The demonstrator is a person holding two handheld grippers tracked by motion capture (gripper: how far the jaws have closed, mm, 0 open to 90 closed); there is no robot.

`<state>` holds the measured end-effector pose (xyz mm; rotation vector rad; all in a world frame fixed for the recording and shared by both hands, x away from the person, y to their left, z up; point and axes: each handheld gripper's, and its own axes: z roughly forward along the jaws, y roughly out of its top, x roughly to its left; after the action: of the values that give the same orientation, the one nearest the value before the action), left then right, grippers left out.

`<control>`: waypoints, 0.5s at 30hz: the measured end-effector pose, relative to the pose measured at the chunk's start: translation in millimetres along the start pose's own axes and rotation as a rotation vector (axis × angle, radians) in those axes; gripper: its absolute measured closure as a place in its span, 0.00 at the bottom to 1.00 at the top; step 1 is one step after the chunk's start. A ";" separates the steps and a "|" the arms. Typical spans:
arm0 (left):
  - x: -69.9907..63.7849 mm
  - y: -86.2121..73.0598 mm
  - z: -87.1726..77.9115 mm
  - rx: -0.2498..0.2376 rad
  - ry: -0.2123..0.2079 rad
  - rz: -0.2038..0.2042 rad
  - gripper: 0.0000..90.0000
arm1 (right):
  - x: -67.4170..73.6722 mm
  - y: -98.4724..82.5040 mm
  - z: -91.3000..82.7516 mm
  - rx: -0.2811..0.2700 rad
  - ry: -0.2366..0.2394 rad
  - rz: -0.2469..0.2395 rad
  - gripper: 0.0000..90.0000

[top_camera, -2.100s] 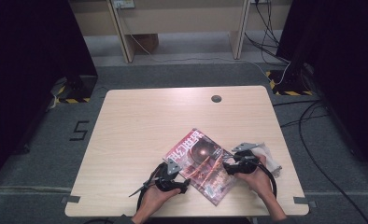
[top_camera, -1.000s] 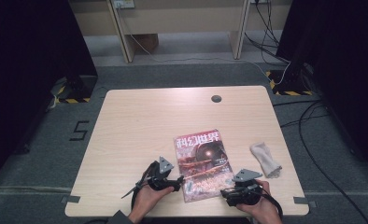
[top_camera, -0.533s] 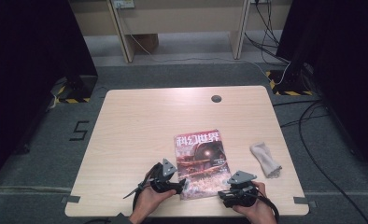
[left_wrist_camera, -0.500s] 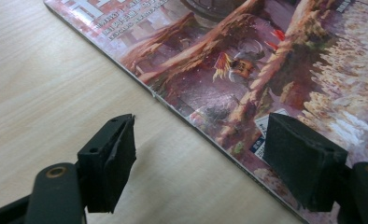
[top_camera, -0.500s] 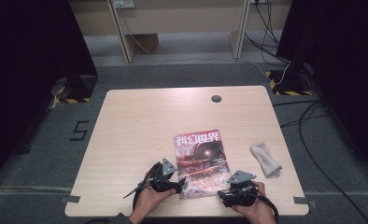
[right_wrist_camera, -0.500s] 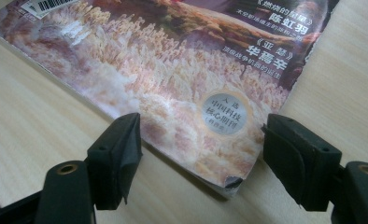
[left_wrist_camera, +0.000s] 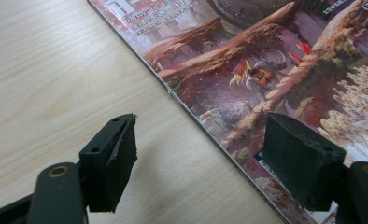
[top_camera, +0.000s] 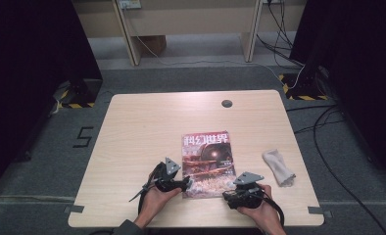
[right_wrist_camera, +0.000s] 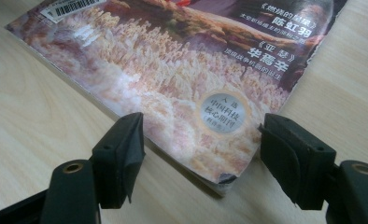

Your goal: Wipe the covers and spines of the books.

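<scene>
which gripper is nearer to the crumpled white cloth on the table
Right. The right gripper sits at the near right corner of the colourful magazine, with the crumpled white cloth just past it. The left gripper is at the magazine's left edge, across the cover from the cloth.

A closed magazine (top_camera: 208,161) with a reddish illustrated cover lies flat near the table's (top_camera: 147,122) front edge.

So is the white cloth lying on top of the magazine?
No, the crumpled white cloth lies on the bare table to the right of the magazine, with wood showing between them.
</scene>
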<state>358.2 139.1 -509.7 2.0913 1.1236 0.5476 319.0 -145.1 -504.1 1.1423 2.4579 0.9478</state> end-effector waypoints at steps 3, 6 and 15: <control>5.2 -0.6 -0.9 0.005 0.010 -0.007 0.31 | 0.9 3.3 3.3 -0.003 0.006 -0.004 0.34; 7.5 -1.3 -1.5 0.004 0.019 -0.010 0.31 | 3.0 5.2 6.0 -0.007 0.019 -0.014 0.34; 7.1 -3.8 -4.2 0.000 -0.003 -0.012 0.31 | -0.8 4.2 4.5 -0.034 0.035 -0.039 0.36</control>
<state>357.2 148.2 -509.4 2.0828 1.1340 0.5384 324.1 -141.8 -504.7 1.0721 2.4724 1.0027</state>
